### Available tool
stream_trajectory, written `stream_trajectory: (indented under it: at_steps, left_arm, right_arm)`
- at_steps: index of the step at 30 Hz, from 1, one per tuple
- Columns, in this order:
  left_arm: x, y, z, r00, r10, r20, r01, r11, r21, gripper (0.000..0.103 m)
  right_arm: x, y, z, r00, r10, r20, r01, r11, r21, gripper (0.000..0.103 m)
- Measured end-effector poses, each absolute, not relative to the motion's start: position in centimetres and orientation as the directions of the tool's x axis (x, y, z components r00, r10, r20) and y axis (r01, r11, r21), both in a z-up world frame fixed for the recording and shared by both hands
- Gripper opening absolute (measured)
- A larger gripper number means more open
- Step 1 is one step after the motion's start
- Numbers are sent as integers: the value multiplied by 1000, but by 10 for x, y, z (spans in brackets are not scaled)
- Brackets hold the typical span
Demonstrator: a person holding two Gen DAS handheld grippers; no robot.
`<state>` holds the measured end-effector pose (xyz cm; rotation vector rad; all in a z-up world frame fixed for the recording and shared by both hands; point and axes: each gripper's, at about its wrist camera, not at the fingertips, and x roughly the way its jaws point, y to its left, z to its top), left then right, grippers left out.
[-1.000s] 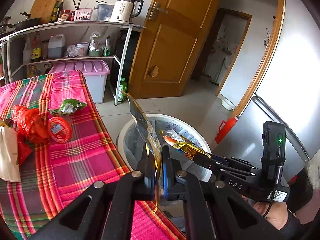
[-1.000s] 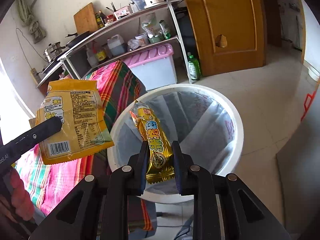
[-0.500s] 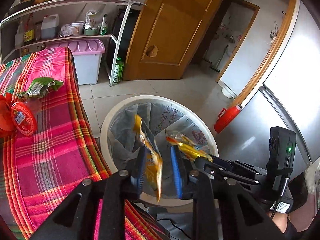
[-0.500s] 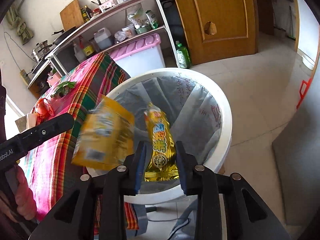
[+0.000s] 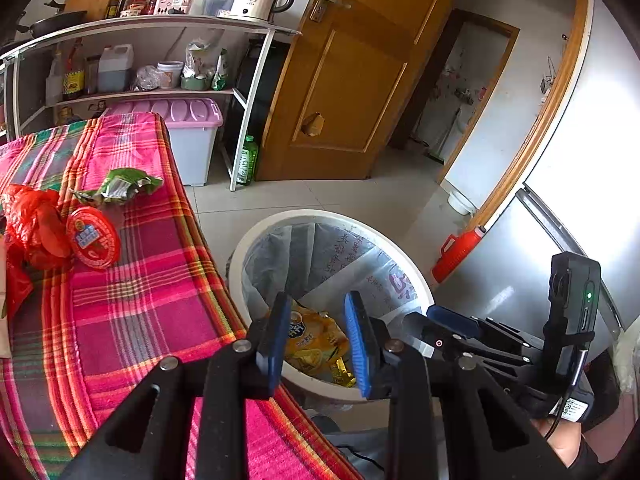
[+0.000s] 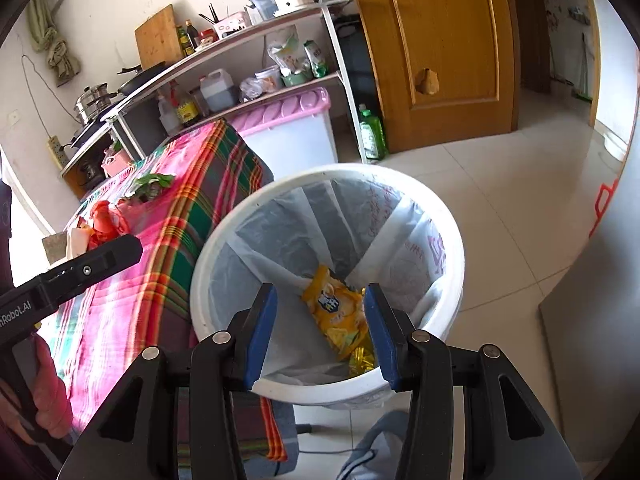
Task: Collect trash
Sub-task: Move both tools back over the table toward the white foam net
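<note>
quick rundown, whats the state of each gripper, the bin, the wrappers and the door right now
left gripper: open, empty, above the bin
right gripper: open, empty, above the bin
trash bin: lined with a bag, no lid
yellow wrapper: lying inside the bin
gold wrapper: in the bin, partly under the yellow one
green wrapper: crumpled, on the tablecloth
red lid: on the tablecloth
wooden door: swung open

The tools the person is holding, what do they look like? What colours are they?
Each tool, left tool and right tool, is black plastic with two flat fingers lined in blue pads and silver bolts at the joints. The right one carries a small black camera with a green light, a white label and a thin black cable.
</note>
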<state>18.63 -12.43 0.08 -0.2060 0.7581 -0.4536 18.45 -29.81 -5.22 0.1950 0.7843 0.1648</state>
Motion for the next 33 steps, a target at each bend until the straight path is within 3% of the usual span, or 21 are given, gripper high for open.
stream_trajectory:
  at_steps: [3, 17, 26, 33]
  left_arm:
    - [176, -114, 7, 665, -446, -599, 306, 895, -326, 36]
    - [133, -46, 21, 763, -334, -553, 215, 938, -271, 37]
    - [110, 12, 15, 814, -202, -544, 90, 970, -224, 37]
    - [102, 67, 12, 837, -67, -542, -54, 978, -204, 54]
  right_arm:
    - [177, -292, -40, 724, 225, -652, -97, 969, 227, 46]
    - [166, -226, -20, 694, 378, -613, -286, 926, 247, 46]
    - [175, -175, -21, 641, 436, -632, -378, 896, 234, 46]
    - [191, -142, -19, 614, 441, -655, -421, 884, 201, 46]
